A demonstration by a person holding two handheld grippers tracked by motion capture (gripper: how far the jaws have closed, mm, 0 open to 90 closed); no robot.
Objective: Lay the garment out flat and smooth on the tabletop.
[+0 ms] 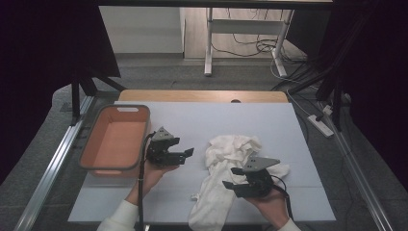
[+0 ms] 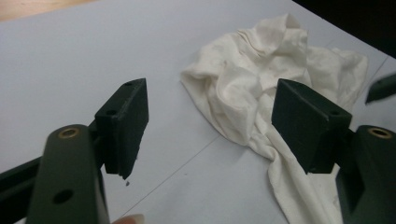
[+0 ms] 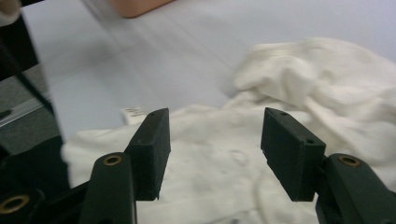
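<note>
I work in a lab: dark curtains [image 1: 43, 48] flank my table [image 1: 269, 125], with loose cables [image 1: 250, 45] on the far floor.

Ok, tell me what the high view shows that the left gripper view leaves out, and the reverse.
High view alone: the orange basket at the table's left, empty as far as I can see, both hands, the right gripper open at the cloth's lower part, and the cloth's end hanging over the near table edge.

Left gripper view alone: the left gripper from close up, its jaws wide apart with nothing between them, pointed toward the cloth.

Both: the crumpled white cloth lying on the pale table cover.
</note>
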